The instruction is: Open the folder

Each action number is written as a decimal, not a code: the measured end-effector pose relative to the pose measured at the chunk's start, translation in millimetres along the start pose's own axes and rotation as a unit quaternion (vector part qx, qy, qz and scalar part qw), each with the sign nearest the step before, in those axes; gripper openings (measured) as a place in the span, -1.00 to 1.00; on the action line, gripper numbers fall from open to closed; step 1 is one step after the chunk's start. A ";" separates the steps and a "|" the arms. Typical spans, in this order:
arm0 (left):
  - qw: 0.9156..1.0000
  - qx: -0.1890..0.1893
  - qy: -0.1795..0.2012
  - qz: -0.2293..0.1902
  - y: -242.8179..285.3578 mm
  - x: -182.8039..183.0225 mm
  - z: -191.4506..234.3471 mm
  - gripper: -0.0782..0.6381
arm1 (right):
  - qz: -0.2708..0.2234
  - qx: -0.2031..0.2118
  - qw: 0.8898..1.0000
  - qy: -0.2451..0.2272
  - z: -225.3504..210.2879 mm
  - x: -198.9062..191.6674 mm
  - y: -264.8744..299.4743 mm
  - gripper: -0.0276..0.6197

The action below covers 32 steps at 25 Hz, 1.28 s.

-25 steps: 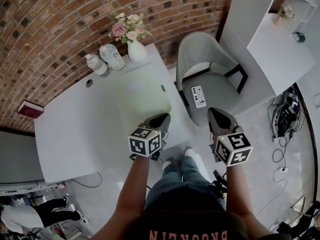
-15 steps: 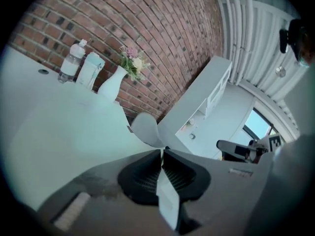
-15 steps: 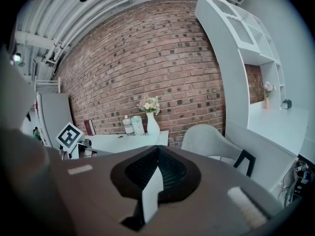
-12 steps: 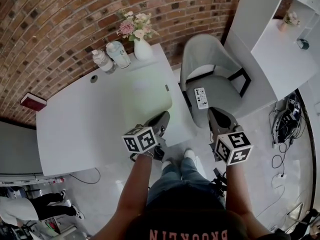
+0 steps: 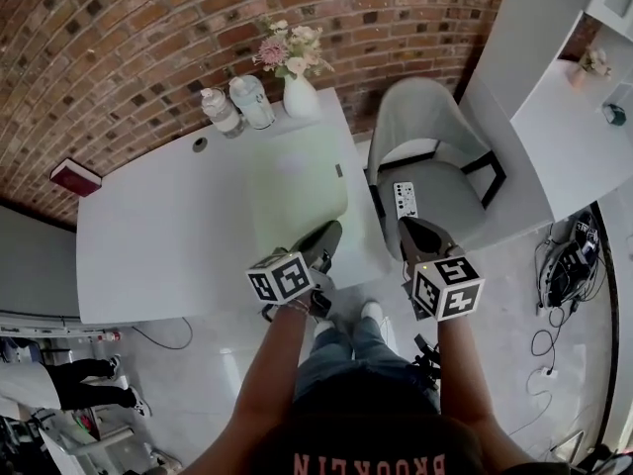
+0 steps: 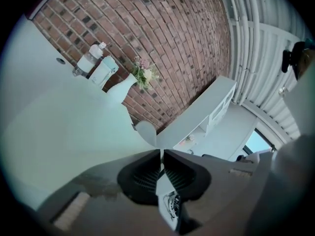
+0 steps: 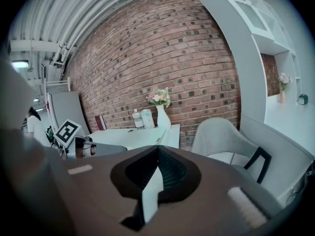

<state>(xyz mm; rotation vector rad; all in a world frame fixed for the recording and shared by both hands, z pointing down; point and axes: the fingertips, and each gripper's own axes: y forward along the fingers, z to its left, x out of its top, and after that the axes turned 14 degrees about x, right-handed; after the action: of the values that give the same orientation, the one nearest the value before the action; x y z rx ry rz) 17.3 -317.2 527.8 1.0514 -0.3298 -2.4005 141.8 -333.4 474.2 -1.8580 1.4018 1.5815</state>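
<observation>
A pale green folder (image 5: 297, 191) lies closed and flat on the white table (image 5: 158, 245), toward its right end. My left gripper (image 5: 327, 233) is shut and empty, its tips at the table's near edge just by the folder's near right corner. In the left gripper view the jaws (image 6: 161, 154) meet with nothing between them. My right gripper (image 5: 407, 228) is shut and empty too. It hangs off the table's right side, over the floor beside the chair. The right gripper view shows the folder (image 7: 150, 140) and the left gripper's marker cube (image 7: 67, 131) to its left.
A white vase of flowers (image 5: 300, 92) and two bottles (image 5: 220, 110) stand at the table's far edge, a red book (image 5: 74, 177) at its left end. A grey chair (image 5: 430, 151) with a remote (image 5: 406, 199) on its seat stands to the right. Cables (image 5: 564, 275) lie on the floor.
The left gripper has rolled about its own axis while staying at the table's near edge. The right gripper has shifted a little left and down, toward the table's corner.
</observation>
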 end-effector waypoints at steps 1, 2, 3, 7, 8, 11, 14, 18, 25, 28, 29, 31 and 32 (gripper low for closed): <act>1.000 0.001 0.002 -0.004 -0.8 2.0 -1.6 -0.72 | 0.003 0.008 1.000 0.000 2.0 -0.5 5.0 -0.91; 1.000 0.002 0.002 -0.010 -2.6 5.3 -3.0 -0.72 | 0.006 0.017 1.000 -0.001 4.5 -0.3 9.9 -0.91; 1.000 0.003 0.003 -0.016 -5.0 9.1 -4.0 -0.72 | 0.009 0.026 1.000 -0.003 7.1 0.1 14.8 -0.91; 0.999 0.008 0.012 -0.042 -18.3 22.0 -7.3 -0.72 | 0.017 0.052 0.998 -0.008 14.1 2.1 30.9 -0.91; 0.999 0.008 0.011 -0.049 -22.0 25.1 -8.4 -0.72 | 0.017 0.056 0.998 -0.009 15.1 2.9 33.6 -0.91; 0.997 0.013 0.009 -0.072 -35.1 33.8 -9.6 -0.72 | 0.019 0.066 0.998 -0.011 17.5 5.6 39.5 -0.91; 0.995 0.018 0.007 -0.096 -51.9 43.3 -8.1 -0.72 | 0.016 0.070 0.997 -0.010 19.7 8.7 43.7 -0.91; 0.991 0.024 0.010 -0.128 -75.7 57.9 -4.0 -0.72 | 0.010 0.071 0.997 -0.009 23.6 14.3 49.1 -0.91; 0.984 0.039 0.017 -0.171 -118.3 77.9 8.1 -0.73 | 0.003 0.072 0.997 -0.012 39.3 20.4 57.6 -0.91; 0.981 0.046 0.019 -0.186 -138.4 85.4 16.2 -0.73 | 0.001 0.072 0.997 -0.012 48.3 21.3 61.8 -0.91; 0.980 0.049 0.020 -0.190 -144.8 88.0 19.0 -0.74 | 0.000 0.072 0.997 -0.012 51.6 21.9 63.4 -0.91; 0.978 0.054 0.022 -0.198 -157.4 92.8 25.4 -0.74 | -0.001 0.072 0.997 -0.014 59.0 23.0 67.1 -0.91; 0.977 0.057 0.022 -0.203 -163.8 95.2 29.2 -0.75 | -0.002 0.072 0.997 -0.015 63.0 23.4 69.3 -0.91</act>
<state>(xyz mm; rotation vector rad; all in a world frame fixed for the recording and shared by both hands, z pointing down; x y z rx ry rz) -115.6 -228.0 422.3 1.3298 -0.2588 -2.7361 47.2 -328.6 455.7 -1.7459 1.4580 1.4592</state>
